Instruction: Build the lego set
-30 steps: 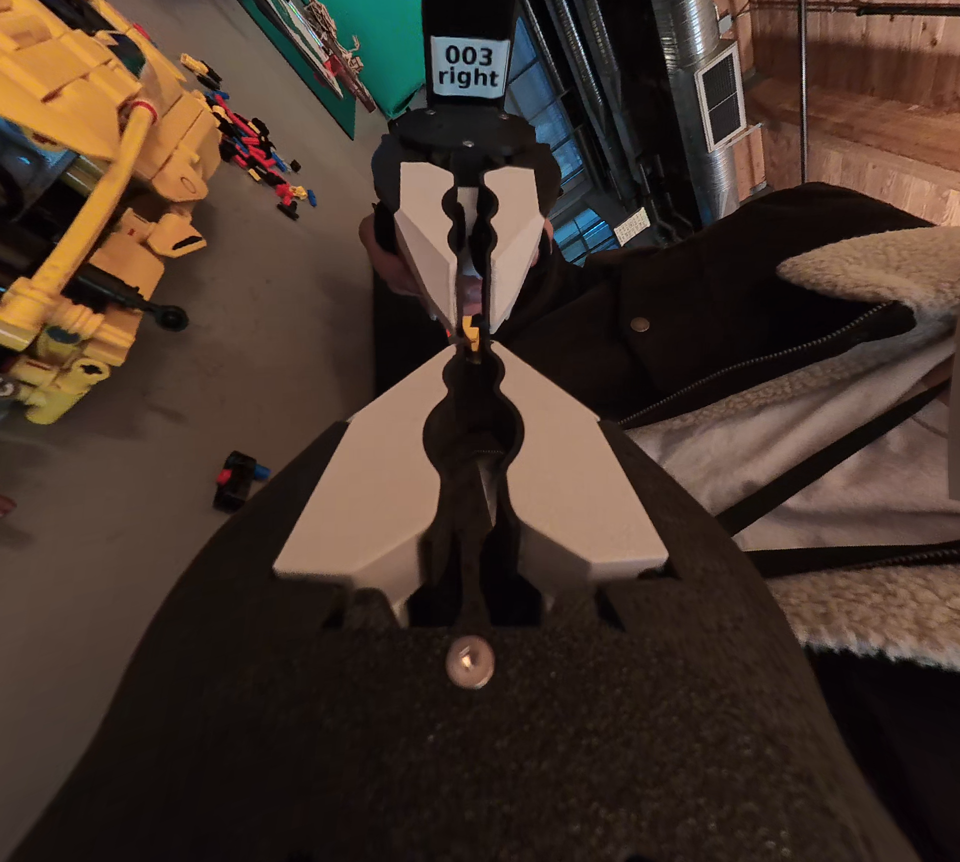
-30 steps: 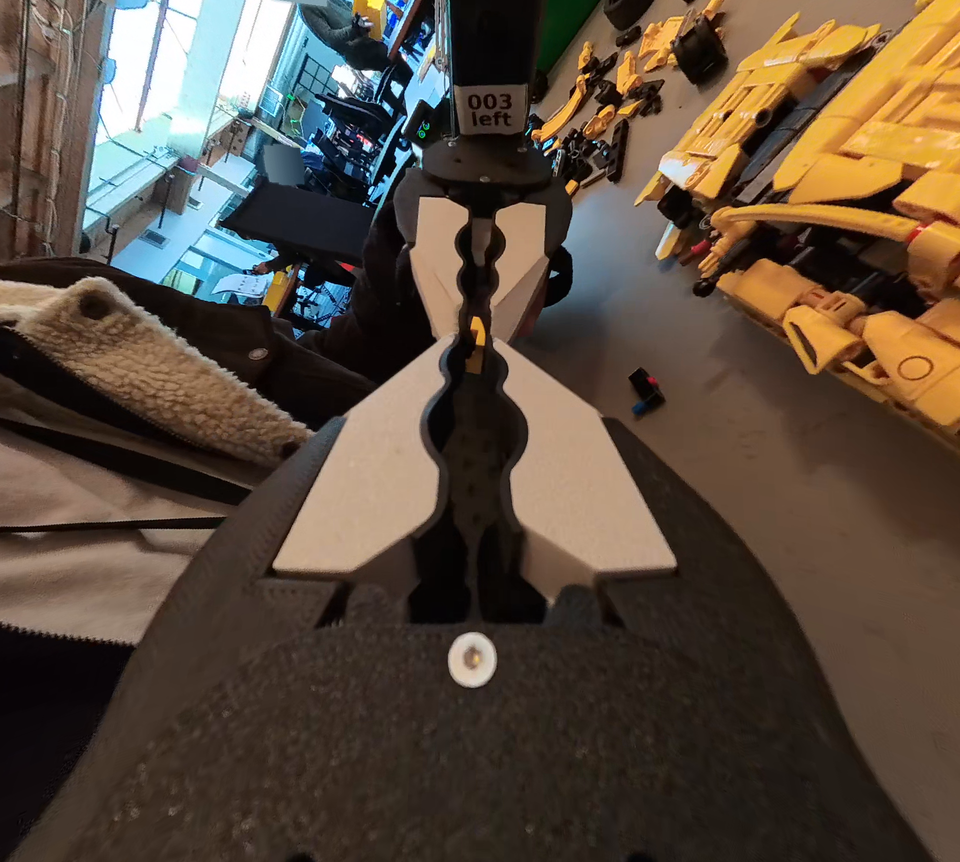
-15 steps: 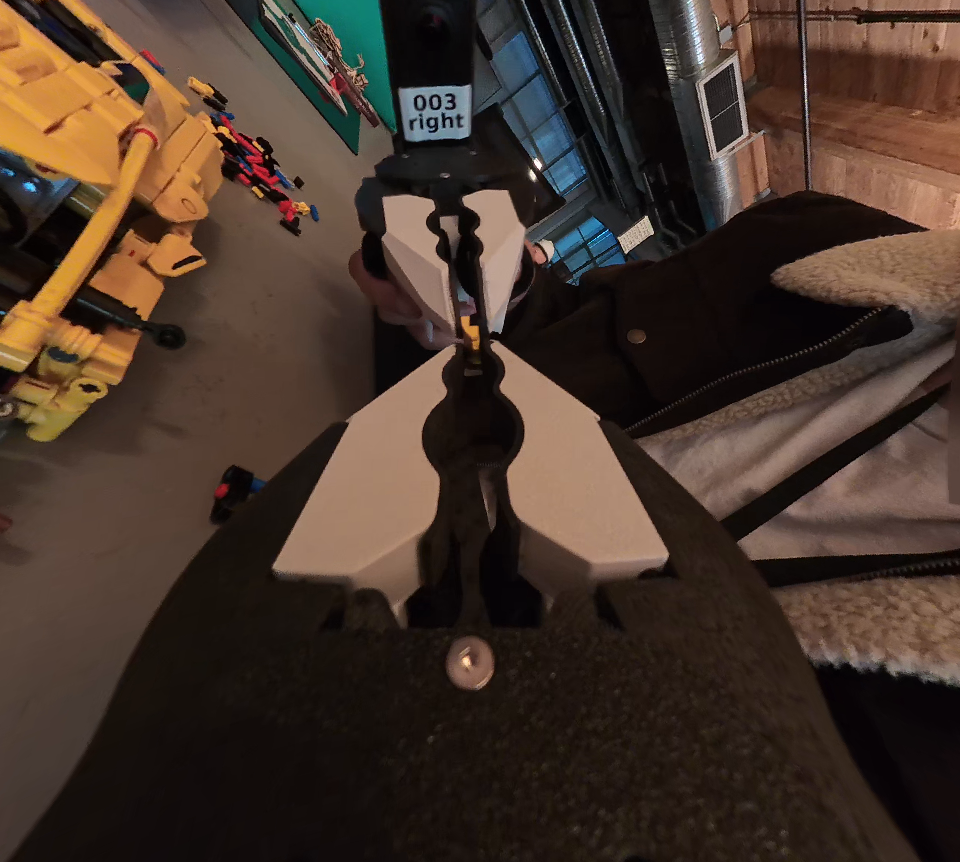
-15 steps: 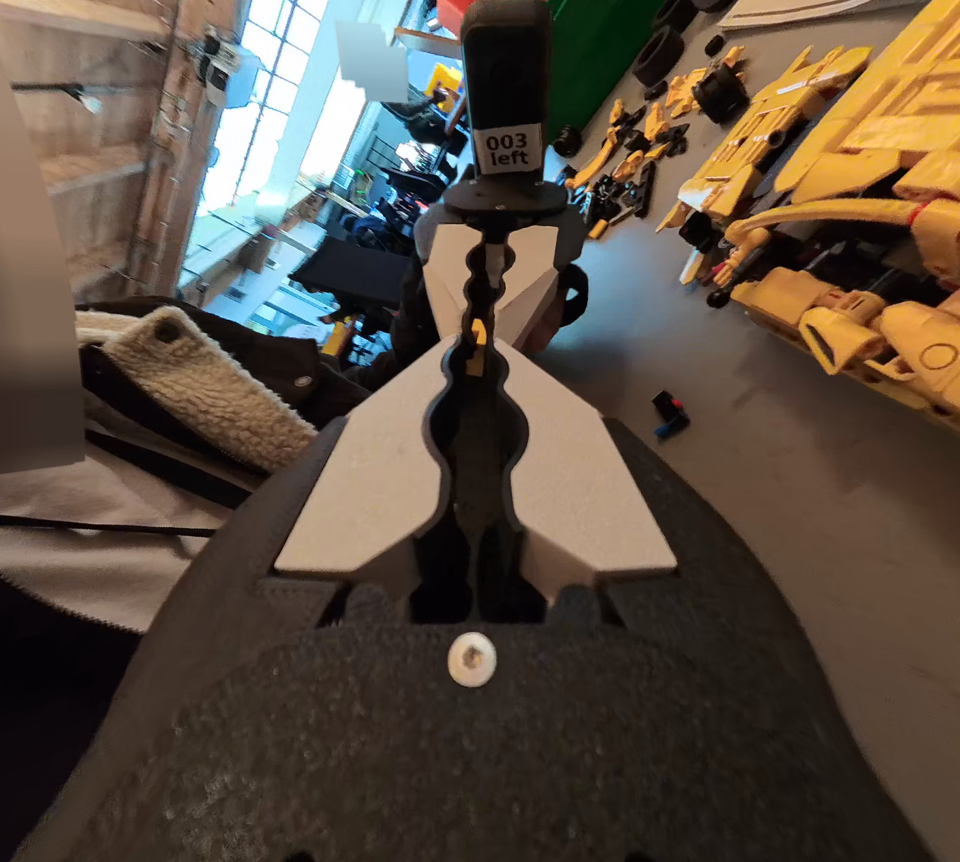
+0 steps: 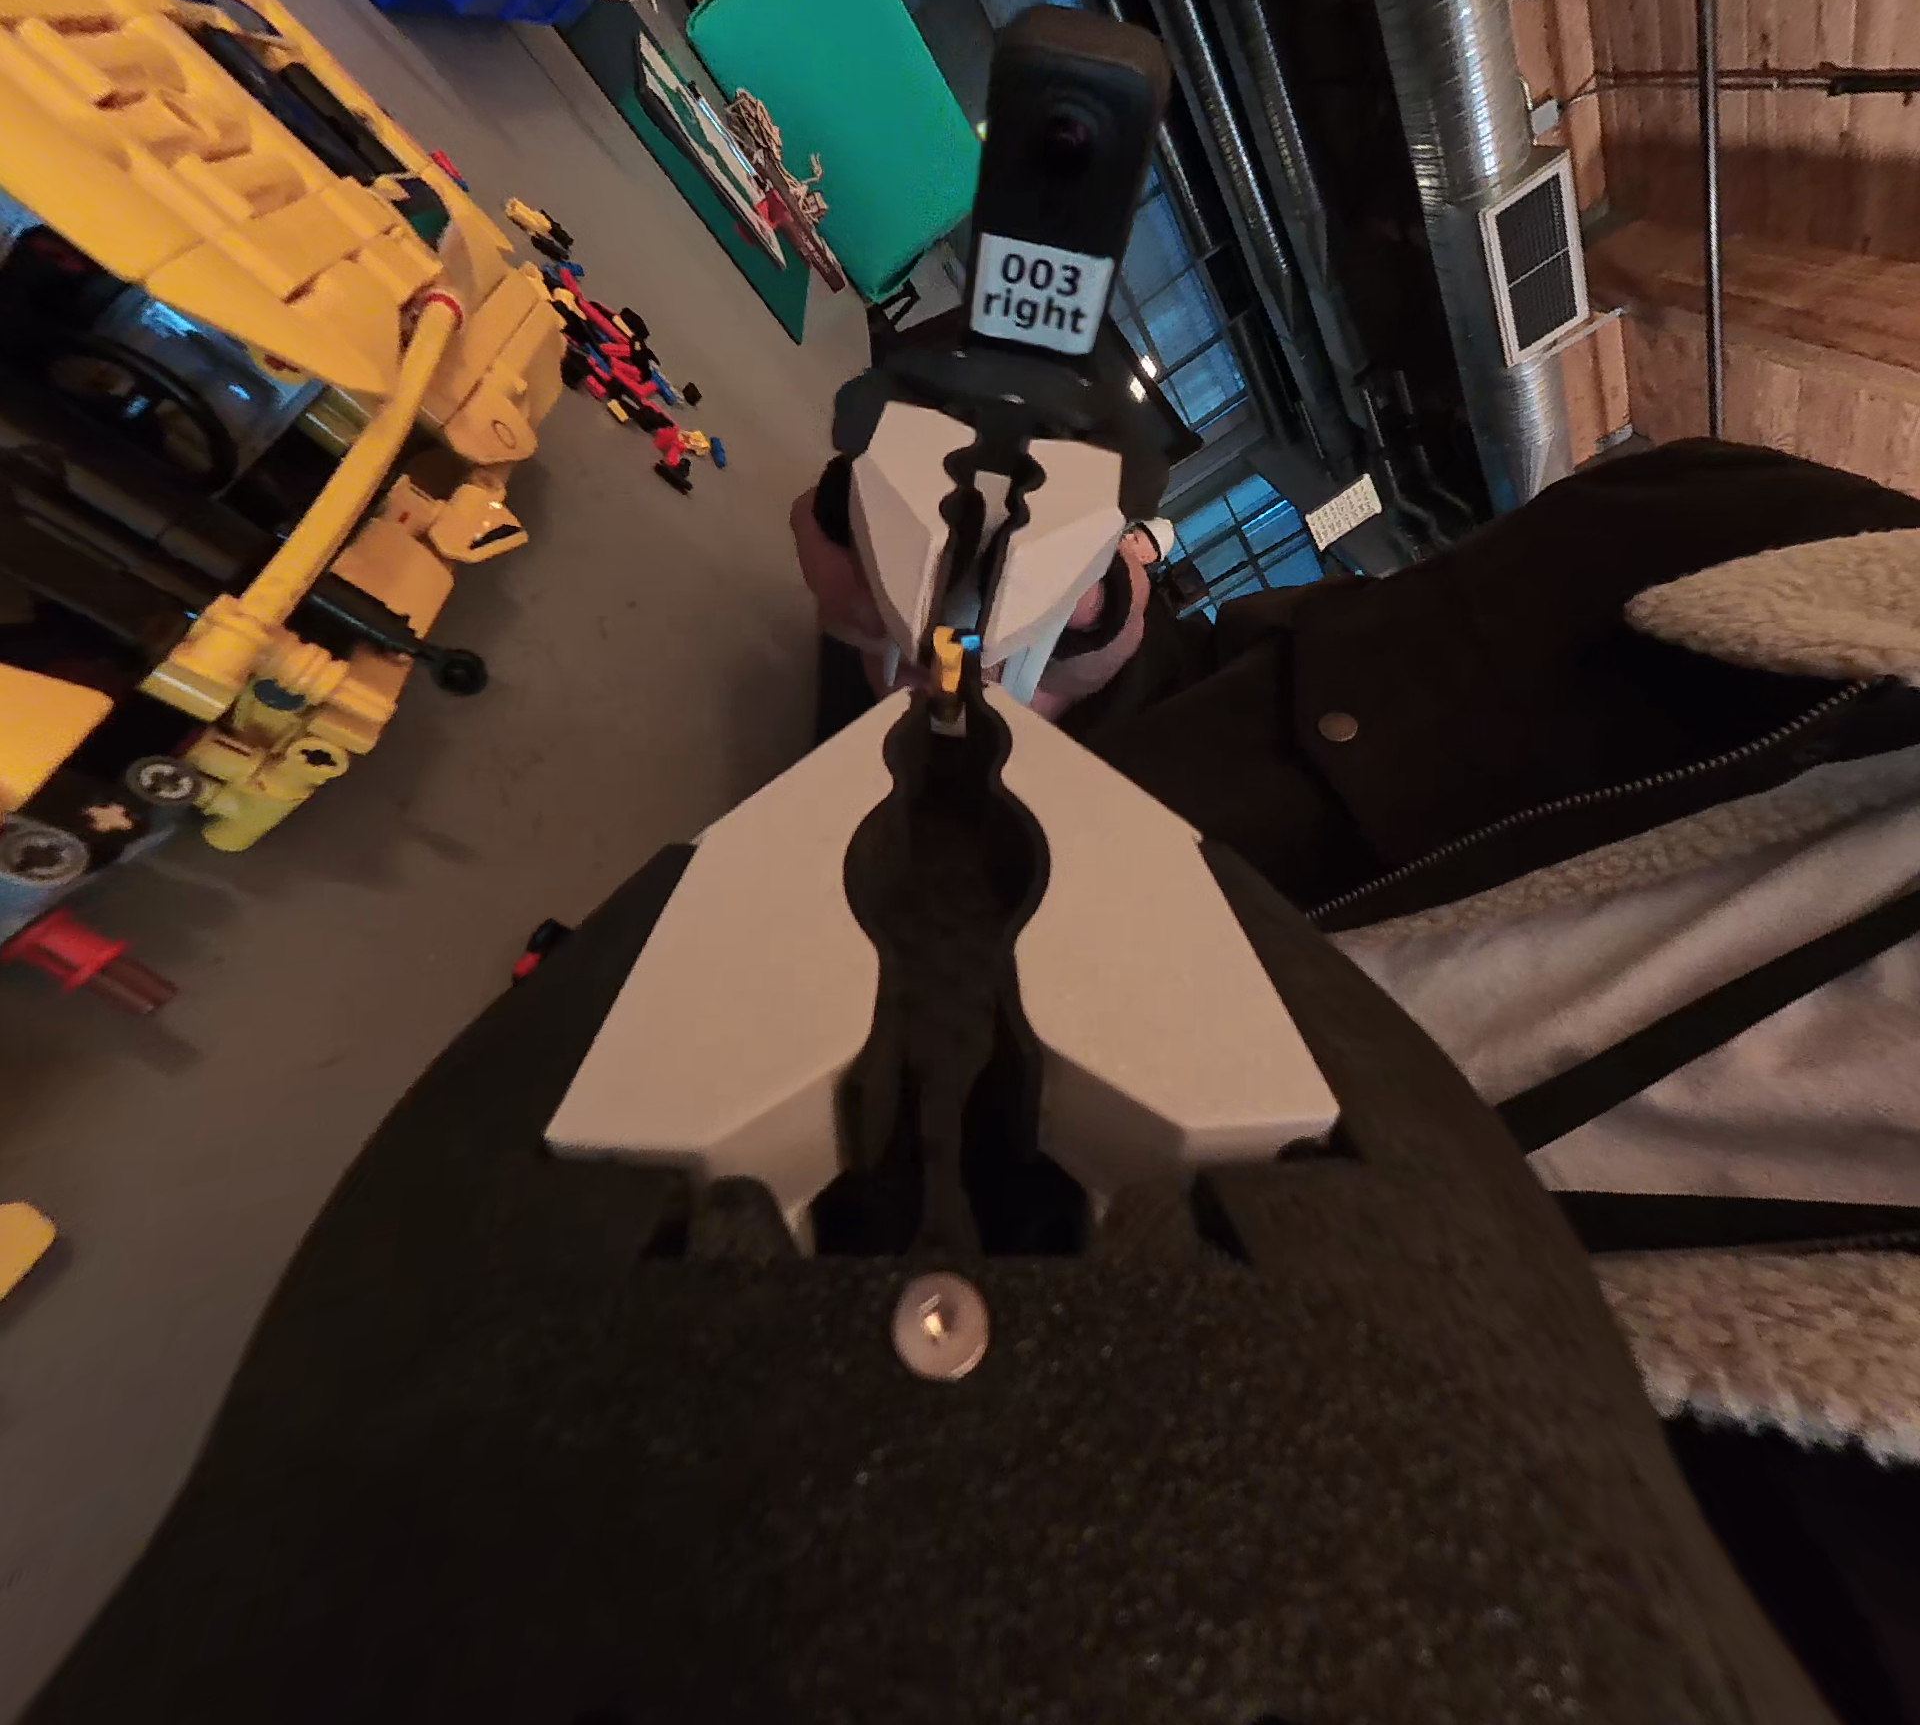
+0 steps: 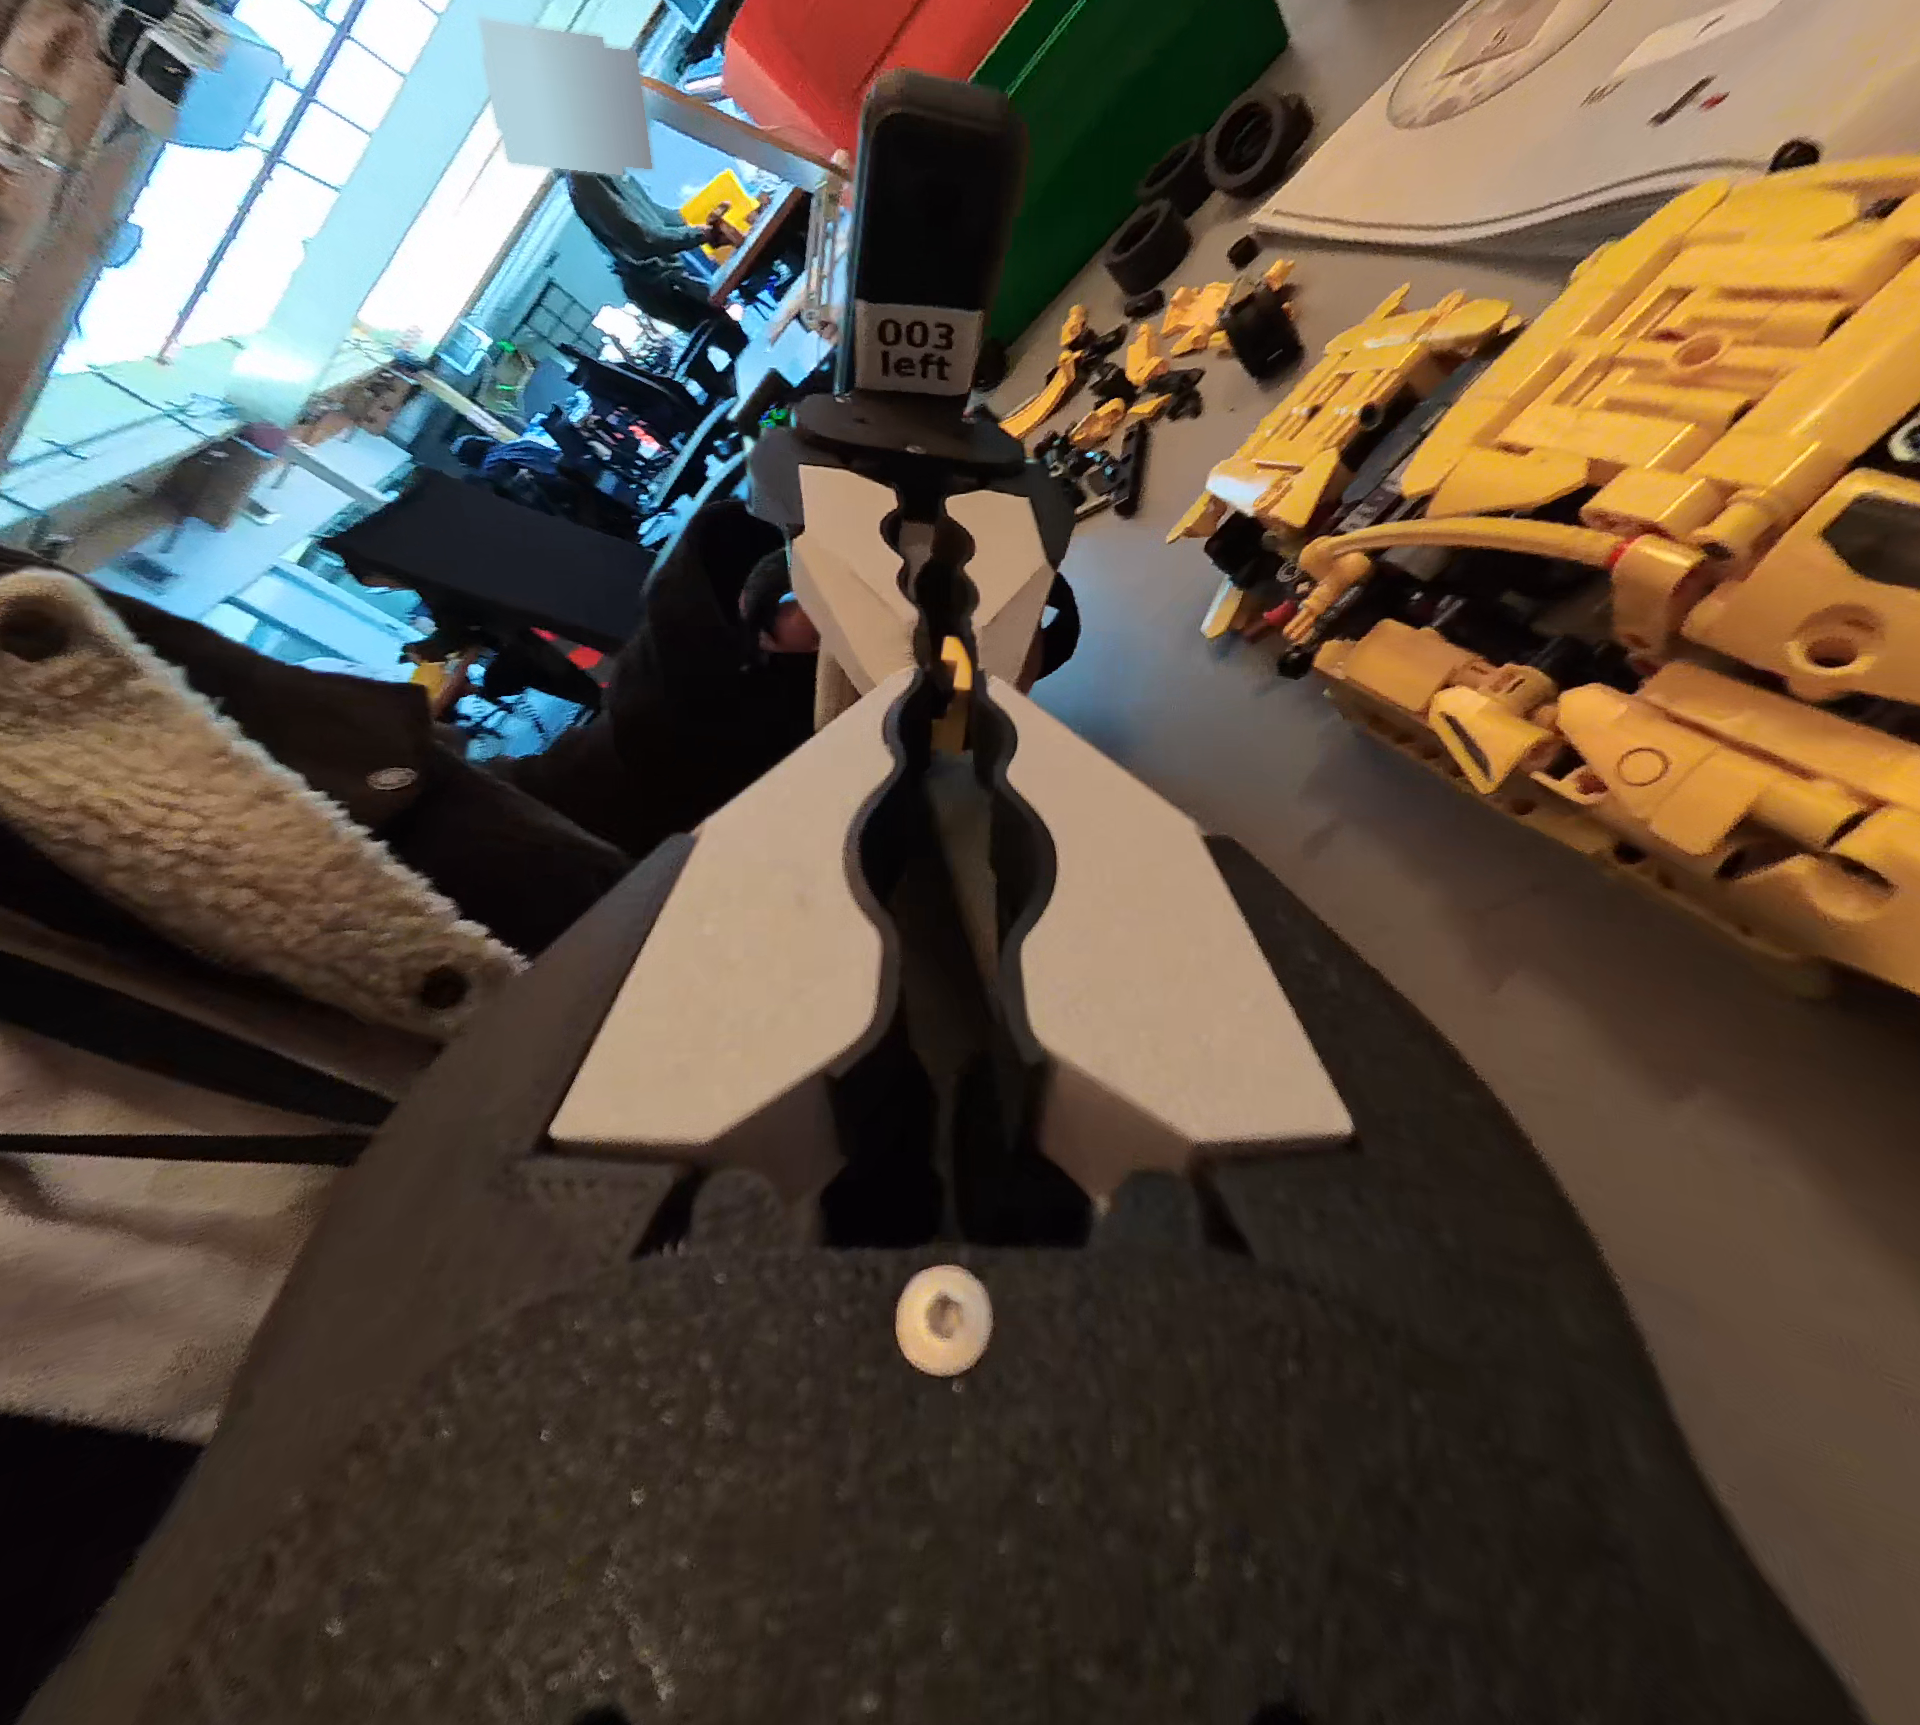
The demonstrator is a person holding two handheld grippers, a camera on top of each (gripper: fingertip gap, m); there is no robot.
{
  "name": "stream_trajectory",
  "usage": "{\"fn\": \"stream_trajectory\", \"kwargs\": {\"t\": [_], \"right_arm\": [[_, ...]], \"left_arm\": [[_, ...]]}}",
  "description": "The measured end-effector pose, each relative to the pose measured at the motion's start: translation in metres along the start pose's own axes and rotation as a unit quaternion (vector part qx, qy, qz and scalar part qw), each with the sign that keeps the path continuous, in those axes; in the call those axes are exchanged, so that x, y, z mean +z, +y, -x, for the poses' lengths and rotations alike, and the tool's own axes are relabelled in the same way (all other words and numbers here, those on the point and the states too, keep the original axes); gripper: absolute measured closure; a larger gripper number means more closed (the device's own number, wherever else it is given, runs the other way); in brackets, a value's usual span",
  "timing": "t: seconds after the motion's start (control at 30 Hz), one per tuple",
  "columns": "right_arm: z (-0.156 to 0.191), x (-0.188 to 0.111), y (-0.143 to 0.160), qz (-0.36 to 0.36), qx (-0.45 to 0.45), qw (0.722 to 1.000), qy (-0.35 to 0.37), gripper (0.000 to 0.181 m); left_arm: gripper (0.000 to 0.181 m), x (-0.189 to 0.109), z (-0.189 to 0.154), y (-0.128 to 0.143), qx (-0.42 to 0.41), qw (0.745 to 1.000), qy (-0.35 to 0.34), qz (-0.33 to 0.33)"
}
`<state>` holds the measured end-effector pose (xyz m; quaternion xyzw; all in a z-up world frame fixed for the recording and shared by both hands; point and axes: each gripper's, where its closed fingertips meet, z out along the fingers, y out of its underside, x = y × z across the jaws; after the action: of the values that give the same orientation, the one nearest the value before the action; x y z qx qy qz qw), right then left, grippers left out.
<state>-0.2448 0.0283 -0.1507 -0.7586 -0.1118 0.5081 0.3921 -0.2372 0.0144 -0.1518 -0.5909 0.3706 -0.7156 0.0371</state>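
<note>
Right at the meeting of the two tools sits a small yellow piece point(image 5: 943, 659), raised in the air above the grey table point(image 5: 665, 595) rather than resting on it. Both the left gripper point(image 5: 945, 707) and the right gripper point(image 6: 940, 704) have their tips brought together on it from opposite ends, nose to nose, which looks like the way to press two little parts into each other or to pass one across. Each tool seems closed on the piece, though the pinch point is so small and crowded that I cannot say which one truly bears it, nor whether it is one element or two; a speck of blue shows beside it in the left wrist view. Holding it up between the tips likely gives a clear sight of the joint, away from the clutter below. Off to one side lies the large yellow model point(image 6: 1621, 595), partly built and cut off by the frame edge, so its full shape cannot be judged. Loose small parts point(image 5: 623, 366) in red, blue and black lie scattered beyond it, and black tyres point(image 6: 1226, 158) sit near an open booklet point(image 6: 1558, 75) and a green bin point(image 6: 1132, 44). A dark jacket with a fleece lining point(image 5: 1558, 844) fills the near side, and the hands behind the tools are mostly hidden by them.
</note>
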Motion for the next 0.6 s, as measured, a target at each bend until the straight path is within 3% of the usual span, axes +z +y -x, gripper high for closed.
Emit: {"fn": "stream_trajectory", "kwargs": {"t": [0.13,0.3,0.6], "right_arm": [[-0.003,0.001,0.000,-0.006,-0.038,0.999,0.032,0.176],[-0.004,0.001,0.007,0.026,-0.108,0.993,0.044,0.175],[0.008,-0.006,0.025,0.091,-0.161,0.982,-0.022,0.177]], "left_arm": [[0.175,0.000,0.003,-0.001,0.014,1.000,-0.016,-0.001],[0.176,0.001,0.005,0.008,0.090,0.994,-0.054,0.033],[0.177,0.009,-0.004,0.027,0.166,0.980,-0.050,0.093]]}}
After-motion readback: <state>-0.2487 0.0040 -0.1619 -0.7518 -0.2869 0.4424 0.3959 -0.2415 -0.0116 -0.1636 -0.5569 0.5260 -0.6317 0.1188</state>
